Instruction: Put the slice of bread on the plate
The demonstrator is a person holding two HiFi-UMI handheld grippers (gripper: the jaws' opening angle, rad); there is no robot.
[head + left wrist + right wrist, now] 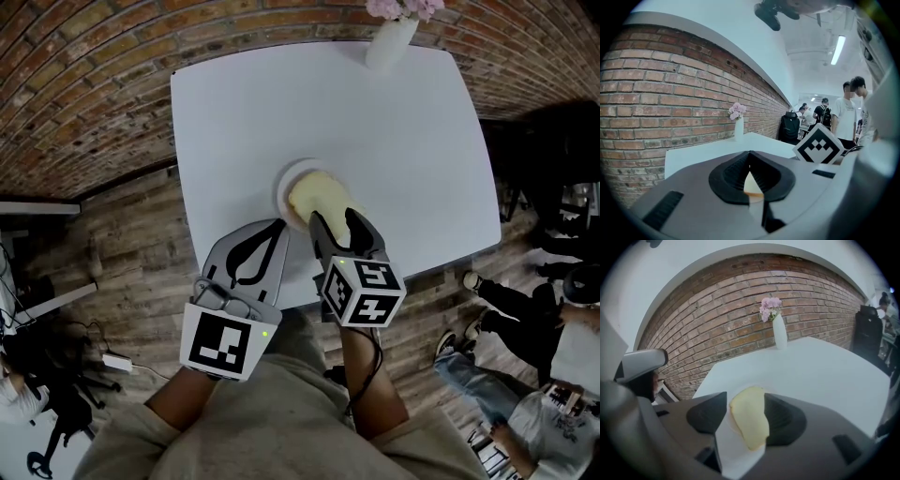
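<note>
A pale yellow slice of bread (319, 194) lies flat on a small white plate (284, 184) in the near middle of the white table (394, 141). My right gripper (336, 221) hovers over the near edge of the bread, open. In the right gripper view the bread (749, 420) shows in the gap of my right gripper (745, 399); its right edge runs behind the right pad, and neither pad visibly presses on it. My left gripper (278, 225) rests just left of the plate, shut and empty. In the left gripper view its tips (750, 153) meet, and a sliver of bread (751, 185) shows beneath them.
A white vase with pink flowers (392, 37) stands at the far edge of the table, also seen as the vase (779, 331) against the brick wall. The table's near edge runs under both grippers. People (525, 319) sit and stand to the right.
</note>
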